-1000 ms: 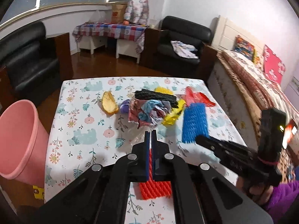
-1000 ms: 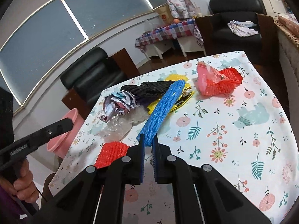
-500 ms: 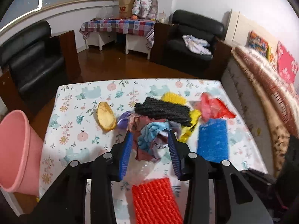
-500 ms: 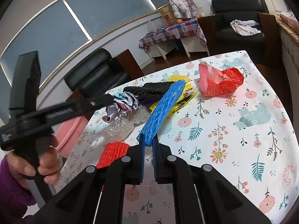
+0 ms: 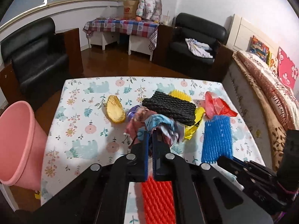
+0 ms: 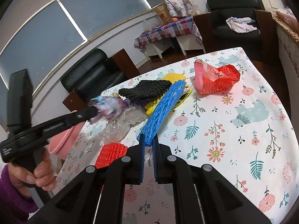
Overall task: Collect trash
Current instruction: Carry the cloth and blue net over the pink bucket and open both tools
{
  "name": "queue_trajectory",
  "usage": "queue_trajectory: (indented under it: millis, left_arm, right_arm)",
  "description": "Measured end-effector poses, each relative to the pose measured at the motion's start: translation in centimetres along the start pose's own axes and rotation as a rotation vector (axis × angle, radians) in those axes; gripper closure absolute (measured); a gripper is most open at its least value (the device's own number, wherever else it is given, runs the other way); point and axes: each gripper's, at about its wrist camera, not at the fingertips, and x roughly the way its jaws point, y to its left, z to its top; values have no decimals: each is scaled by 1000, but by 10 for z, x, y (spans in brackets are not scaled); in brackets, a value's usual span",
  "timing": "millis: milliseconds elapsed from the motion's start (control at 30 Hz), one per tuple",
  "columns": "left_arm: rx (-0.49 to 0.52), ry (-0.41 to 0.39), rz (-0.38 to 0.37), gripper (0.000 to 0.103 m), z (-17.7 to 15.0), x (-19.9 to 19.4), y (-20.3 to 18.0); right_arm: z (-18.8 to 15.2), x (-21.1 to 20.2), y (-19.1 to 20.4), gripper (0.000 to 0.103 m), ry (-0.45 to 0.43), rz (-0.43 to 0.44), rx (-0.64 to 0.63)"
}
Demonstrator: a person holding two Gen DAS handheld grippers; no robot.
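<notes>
Left gripper [image 5: 150, 137] just closed, clamped on crumpled wrapper [image 5: 158, 124] ahead; thin pinch may slip before pink bin [image 5: 17, 141] at far left.

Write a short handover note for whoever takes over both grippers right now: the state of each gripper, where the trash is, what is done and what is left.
Left gripper: jaws have just closed on the crumpled colourful wrapper mid-table.
Right gripper: shut on the near end of the blue foam net, which lies on the table.
Pink bin: beside the table's left edge.
Done: two pieces gripped; nothing seen binned.
Left: bin both, then the red foam net, black foam net, yellow foam net, yellow wrapper, red bag, clear plastic and fruit peel.
</notes>
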Motion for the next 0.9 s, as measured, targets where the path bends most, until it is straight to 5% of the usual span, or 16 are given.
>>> queue_trajectory:
  millis: [567, 900]
  left_arm:
    - [-58, -121, -21, 101, -12, -78, 40]
    - [-147, -177, 24, 101, -25, -106, 99]
  right_arm:
    - [-1, -6, 11, 95, -30, -51, -25]
    - [19, -13, 83, 96, -79, 0, -186]
